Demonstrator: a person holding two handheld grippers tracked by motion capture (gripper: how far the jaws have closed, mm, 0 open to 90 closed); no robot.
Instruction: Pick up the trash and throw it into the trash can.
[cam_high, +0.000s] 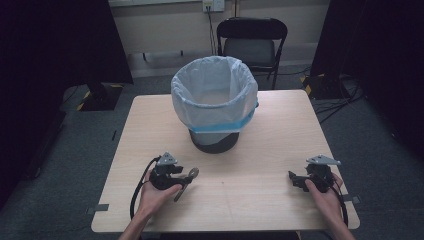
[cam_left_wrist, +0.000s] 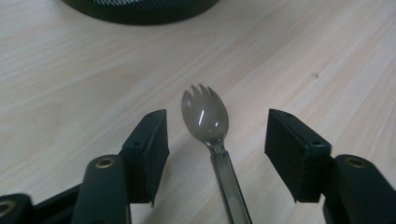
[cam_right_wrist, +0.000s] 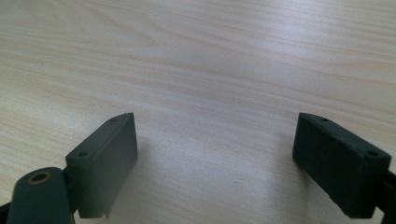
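Spork (cam_left_wrist: 205, 116) lying flat on the table (cam_high: 260, 200) between the wide-open, untouching jaws of my left gripper (cam_high: 176, 176), near the lined bin (cam_high: 215, 100); my right gripper (cam_high: 300, 181) rests open and empty, so I judge closing on the handle comes next.

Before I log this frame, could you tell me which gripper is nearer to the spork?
Left. The left gripper has the spork lying between its open jaws, untouched. The right gripper sits open across the table, far from it.
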